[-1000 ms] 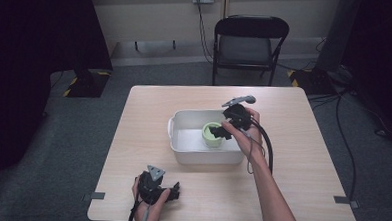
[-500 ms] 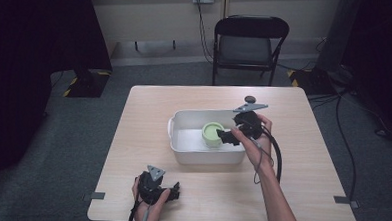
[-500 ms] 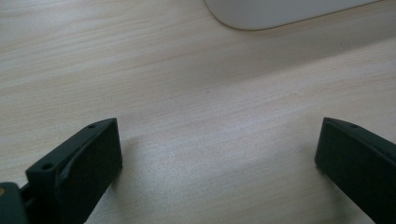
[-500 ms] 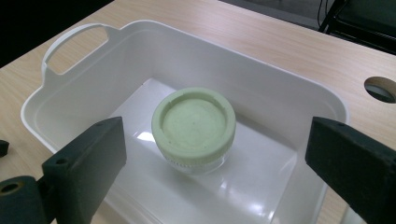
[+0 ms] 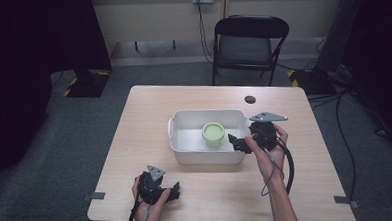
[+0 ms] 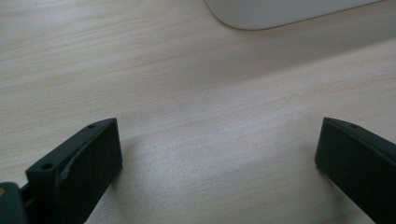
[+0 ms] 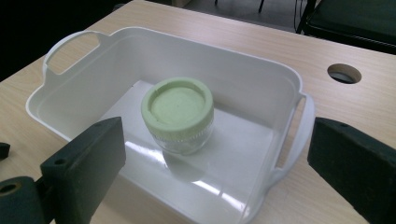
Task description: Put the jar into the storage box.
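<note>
A glass jar with a pale green lid stands upright in a white tub at the middle of the table. My right gripper hangs at the tub's right end with its jaws open, pointing left at the jar and holding nothing. A gap separates the jar from both jaws. My left gripper rests low near the table's front edge, open over bare wood. A corner of the tub lies ahead of it.
The light wooden table has a round cable hole behind the tub. A black folding chair stands beyond the far edge. Cables run across the grey floor at the right.
My right gripper has drawn back to the right, from over the jar to the tub's right end. The jar stays in the tub. The left gripper has not moved.
</note>
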`<state>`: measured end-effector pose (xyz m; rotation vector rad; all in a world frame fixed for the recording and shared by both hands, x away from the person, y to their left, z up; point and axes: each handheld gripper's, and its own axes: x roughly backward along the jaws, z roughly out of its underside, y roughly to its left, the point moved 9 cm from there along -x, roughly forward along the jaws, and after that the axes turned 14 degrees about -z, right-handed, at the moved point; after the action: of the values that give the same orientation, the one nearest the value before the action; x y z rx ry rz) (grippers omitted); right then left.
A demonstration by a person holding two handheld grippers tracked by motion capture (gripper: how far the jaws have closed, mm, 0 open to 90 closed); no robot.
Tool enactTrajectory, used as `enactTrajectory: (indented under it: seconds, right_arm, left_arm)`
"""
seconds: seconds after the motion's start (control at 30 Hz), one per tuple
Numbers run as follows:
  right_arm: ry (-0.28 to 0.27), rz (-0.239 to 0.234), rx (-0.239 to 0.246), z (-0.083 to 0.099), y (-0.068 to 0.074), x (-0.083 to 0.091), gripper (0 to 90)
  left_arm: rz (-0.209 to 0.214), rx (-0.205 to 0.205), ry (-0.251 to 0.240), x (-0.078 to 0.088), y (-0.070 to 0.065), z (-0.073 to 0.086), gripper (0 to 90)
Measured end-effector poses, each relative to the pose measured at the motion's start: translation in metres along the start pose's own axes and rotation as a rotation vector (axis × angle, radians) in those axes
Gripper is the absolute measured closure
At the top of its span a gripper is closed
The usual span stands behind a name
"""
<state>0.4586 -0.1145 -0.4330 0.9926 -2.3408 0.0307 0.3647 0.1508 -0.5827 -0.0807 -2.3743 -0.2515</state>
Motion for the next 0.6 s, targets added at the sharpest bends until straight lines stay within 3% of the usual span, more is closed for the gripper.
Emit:
enactTrajectory:
  seconds: [0.6]
  right_arm:
    - [-0.077, 0.056, -0.025, 0.039, -0.001, 0.040, 3.3]
  left_arm:
    - [-0.002, 0.005, 0.001, 0.000, 0.000, 0.000, 0.1]
